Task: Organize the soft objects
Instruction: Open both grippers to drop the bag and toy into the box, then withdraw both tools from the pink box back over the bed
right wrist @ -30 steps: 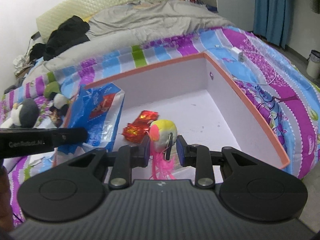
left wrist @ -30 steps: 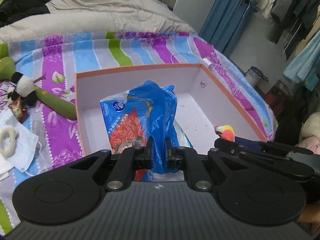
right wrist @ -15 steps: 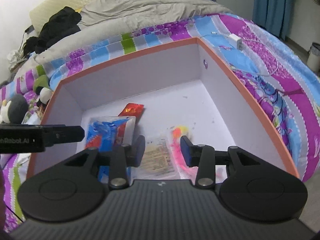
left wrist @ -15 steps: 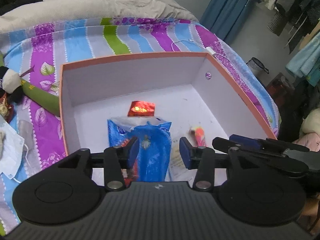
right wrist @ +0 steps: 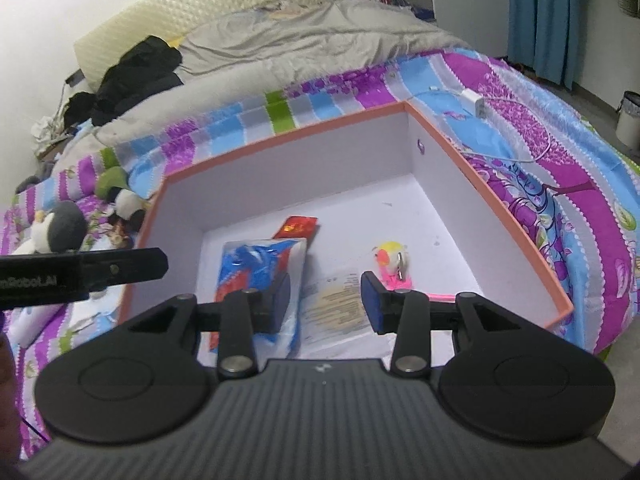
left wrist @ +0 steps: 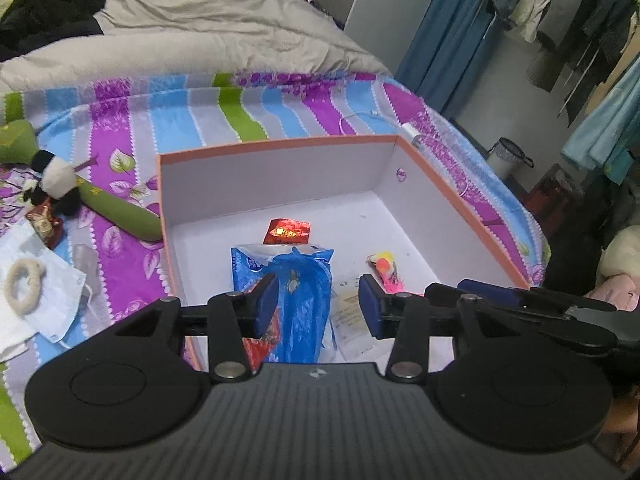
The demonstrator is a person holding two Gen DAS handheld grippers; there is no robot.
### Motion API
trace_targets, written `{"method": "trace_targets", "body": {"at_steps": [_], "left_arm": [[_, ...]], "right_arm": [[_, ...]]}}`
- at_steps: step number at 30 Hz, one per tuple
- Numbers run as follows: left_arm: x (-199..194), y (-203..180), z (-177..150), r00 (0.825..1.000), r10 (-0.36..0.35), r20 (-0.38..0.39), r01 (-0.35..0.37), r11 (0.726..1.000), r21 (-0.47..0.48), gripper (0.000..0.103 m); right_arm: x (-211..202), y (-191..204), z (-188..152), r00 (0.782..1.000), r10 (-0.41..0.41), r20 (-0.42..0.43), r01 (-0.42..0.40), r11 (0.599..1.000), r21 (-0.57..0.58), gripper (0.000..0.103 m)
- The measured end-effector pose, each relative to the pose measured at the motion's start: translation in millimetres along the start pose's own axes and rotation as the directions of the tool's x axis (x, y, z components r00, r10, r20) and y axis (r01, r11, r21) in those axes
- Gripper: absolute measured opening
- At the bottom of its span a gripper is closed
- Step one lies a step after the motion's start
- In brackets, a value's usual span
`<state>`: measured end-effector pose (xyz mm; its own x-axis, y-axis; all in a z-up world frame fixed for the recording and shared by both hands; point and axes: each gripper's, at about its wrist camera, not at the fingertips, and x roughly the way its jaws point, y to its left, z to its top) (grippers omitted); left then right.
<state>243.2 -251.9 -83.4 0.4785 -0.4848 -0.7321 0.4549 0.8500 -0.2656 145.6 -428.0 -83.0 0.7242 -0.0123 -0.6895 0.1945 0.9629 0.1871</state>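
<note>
An orange-rimmed white box (left wrist: 276, 145) (right wrist: 516, 236) sits on the striped bedspread. Inside lie a blue plastic bag (left wrist: 298, 296) (right wrist: 256, 264), a red packet (left wrist: 287, 231) (right wrist: 298, 227), a yellow-pink plush toy (left wrist: 384, 267) (right wrist: 392, 262) and a paper slip (left wrist: 348, 312) (right wrist: 338, 308). My left gripper (left wrist: 318, 306) is open and empty above the blue bag. My right gripper (right wrist: 326, 300) is open and empty above the paper slip, near the plush toy.
Left of the box lie a green plush with a panda (left wrist: 60, 184), a face mask (left wrist: 40, 296), a hair tie (left wrist: 22, 286) and a penguin plush (right wrist: 60, 228). A charger cable (right wrist: 476, 106) lies on the bedspread. Grey duvet, black clothes and hanging garments stand behind.
Both grippers opened and let go: the blue bag and the plush toy now lie in the box. Both grippers have drawn back and up.
</note>
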Motion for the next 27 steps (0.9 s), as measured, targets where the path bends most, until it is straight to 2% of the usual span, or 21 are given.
{"method": "trace_targets", "body": {"at_steps": [8,20,27], "left_arm": [[-63.5,-7.0,-19.7,0.997,0.006,0.081,-0.007,1.000,0.013,0.050],[-151.4,-15.2,-68.8,0.985,0.008,0.171,-0.012,1.000,0.027,0.050],[-201.0,-10.5,-100.2,0.975,0.022,0.221,-0.022,1.000,-0.002,0.050]], "right_arm": [[-49.6,19.8,-16.8,0.998,0.012,0.060,-0.010,0.999,-0.030,0.042],[-112.0,55.1,-54.7,0.991,0.057,0.118,-0.051,0.997,-0.051,0.042],[-135.8,82.0,-77.5,0.986,0.119,0.117,-0.106,0.989,-0.106,0.042]]}}
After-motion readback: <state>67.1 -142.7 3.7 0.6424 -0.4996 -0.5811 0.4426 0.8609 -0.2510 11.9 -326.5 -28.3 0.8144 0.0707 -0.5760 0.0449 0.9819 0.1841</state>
